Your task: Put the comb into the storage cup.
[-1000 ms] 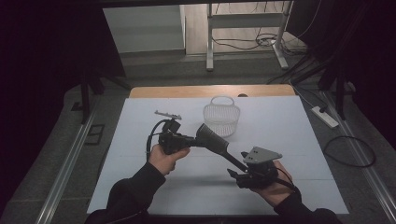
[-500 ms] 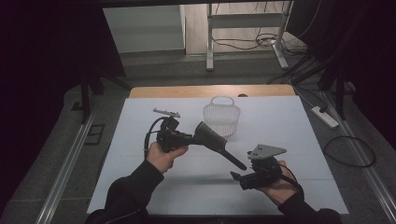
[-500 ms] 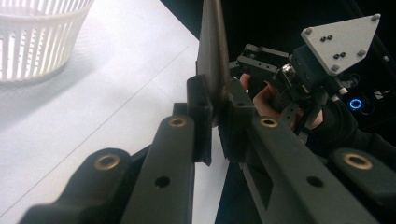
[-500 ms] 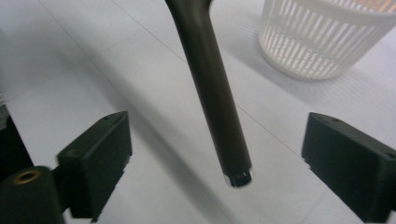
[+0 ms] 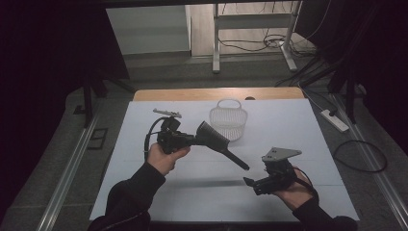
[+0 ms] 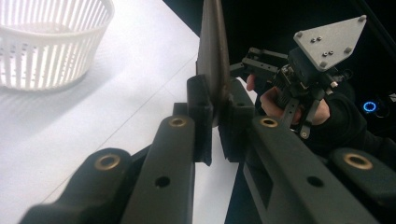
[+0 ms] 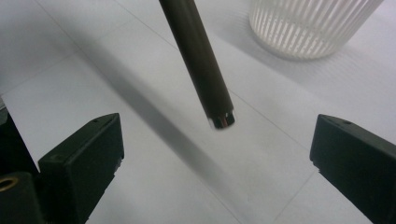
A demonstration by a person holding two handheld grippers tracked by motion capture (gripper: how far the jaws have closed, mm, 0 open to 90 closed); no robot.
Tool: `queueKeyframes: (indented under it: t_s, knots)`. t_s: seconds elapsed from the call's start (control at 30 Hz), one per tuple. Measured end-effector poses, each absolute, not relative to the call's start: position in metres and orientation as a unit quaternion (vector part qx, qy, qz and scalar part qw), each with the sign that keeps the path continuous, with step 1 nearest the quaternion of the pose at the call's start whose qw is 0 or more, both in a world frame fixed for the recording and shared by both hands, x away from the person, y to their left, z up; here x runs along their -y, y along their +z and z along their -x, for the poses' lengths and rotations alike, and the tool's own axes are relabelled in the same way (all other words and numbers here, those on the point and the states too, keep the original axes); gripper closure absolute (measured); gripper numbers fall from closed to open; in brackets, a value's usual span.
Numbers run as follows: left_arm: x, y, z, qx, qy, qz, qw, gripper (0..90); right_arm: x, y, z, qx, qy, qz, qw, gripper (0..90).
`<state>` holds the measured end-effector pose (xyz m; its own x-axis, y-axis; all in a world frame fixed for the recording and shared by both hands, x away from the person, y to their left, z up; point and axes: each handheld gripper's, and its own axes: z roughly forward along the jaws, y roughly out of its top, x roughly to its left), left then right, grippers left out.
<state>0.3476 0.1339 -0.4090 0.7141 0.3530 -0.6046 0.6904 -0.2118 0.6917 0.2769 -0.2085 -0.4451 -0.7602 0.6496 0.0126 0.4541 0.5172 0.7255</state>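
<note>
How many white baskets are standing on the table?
1. The white basket stands at the far middle of the table, beyond the black brush held by the left gripper. Nothing suggests another is hidden.

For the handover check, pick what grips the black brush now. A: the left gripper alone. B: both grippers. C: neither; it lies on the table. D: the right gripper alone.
A: the left gripper clamps the brush head, while the right gripper stands open, off the handle.
</note>
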Motion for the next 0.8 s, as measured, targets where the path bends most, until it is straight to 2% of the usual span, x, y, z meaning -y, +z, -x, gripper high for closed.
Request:
queueKeyframes:
  t_s: [0.8]
  knots:
    - [-0.157,-0.381,-0.373,-0.369,-0.112,-0.759,0.525,83.5,0.242,-0.453,-0.278,-0.859,0.348,-0.35,0.134,0.0]
